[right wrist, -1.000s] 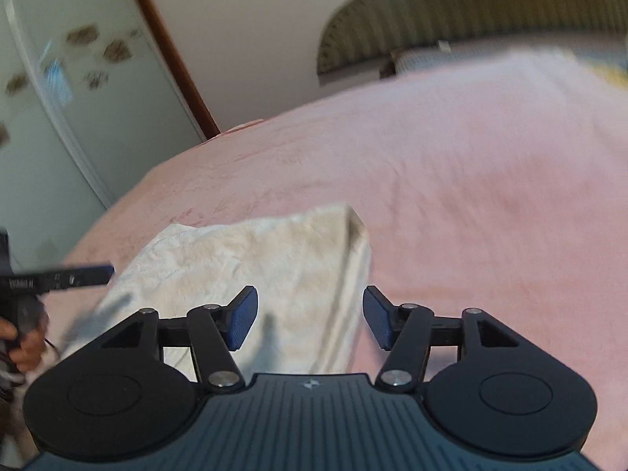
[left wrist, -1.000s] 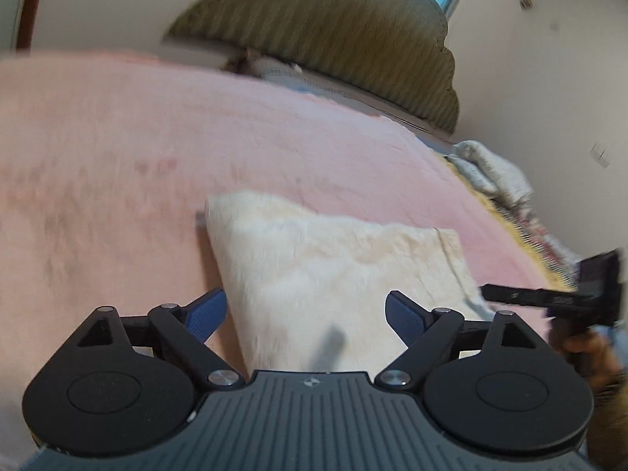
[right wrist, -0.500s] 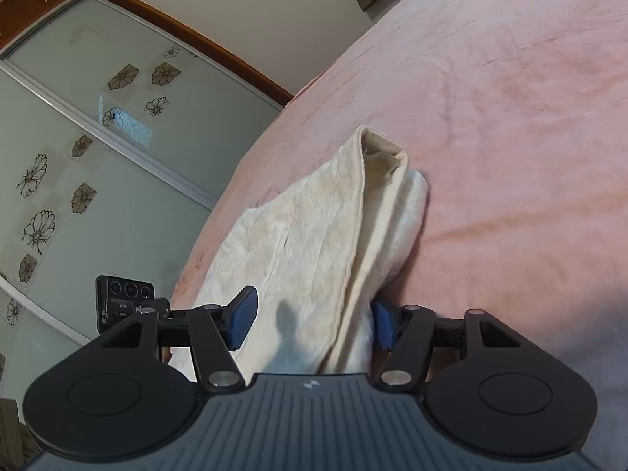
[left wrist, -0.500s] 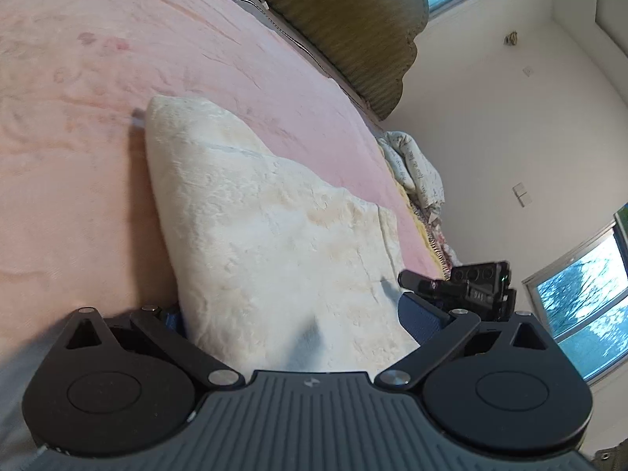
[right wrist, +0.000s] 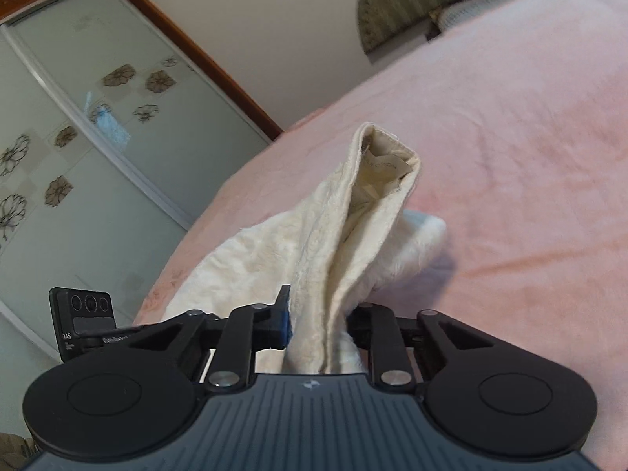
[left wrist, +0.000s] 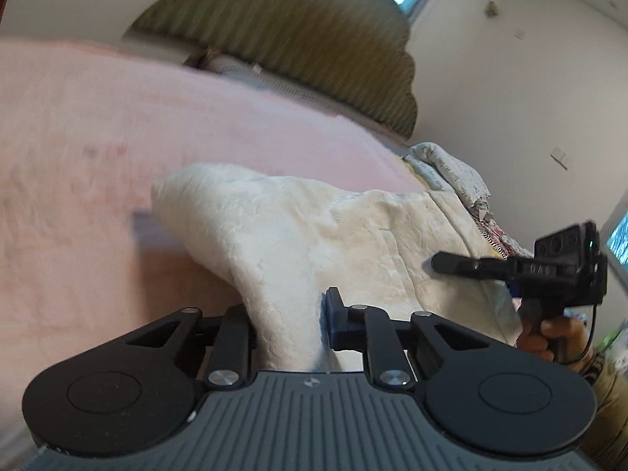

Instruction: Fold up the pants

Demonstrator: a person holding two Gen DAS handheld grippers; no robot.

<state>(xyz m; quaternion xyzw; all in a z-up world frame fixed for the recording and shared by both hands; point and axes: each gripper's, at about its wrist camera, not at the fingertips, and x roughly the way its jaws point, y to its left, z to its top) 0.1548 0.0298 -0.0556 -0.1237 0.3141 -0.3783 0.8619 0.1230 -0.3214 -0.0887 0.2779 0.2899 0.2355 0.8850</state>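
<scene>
The cream pants (left wrist: 314,235) lie folded on the pink bed cover (left wrist: 78,157). My left gripper (left wrist: 288,325) is shut on their near left edge and lifts it off the bed. My right gripper (right wrist: 318,325) is shut on the near right edge of the pants (right wrist: 353,227), where the waistband with its label stands up in a ridge. The right gripper also shows at the right in the left wrist view (left wrist: 549,267). The left gripper shows at the left in the right wrist view (right wrist: 86,314).
A green padded headboard (left wrist: 294,39) stands at the far end of the bed. Crumpled printed bedding (left wrist: 455,172) lies at the bed's right edge. Glass wardrobe doors with flower prints (right wrist: 78,137) stand to the left of the bed.
Both grippers have closed on the near edge of the pants and raised it off the bed. A second ago both were open above the cloth.
</scene>
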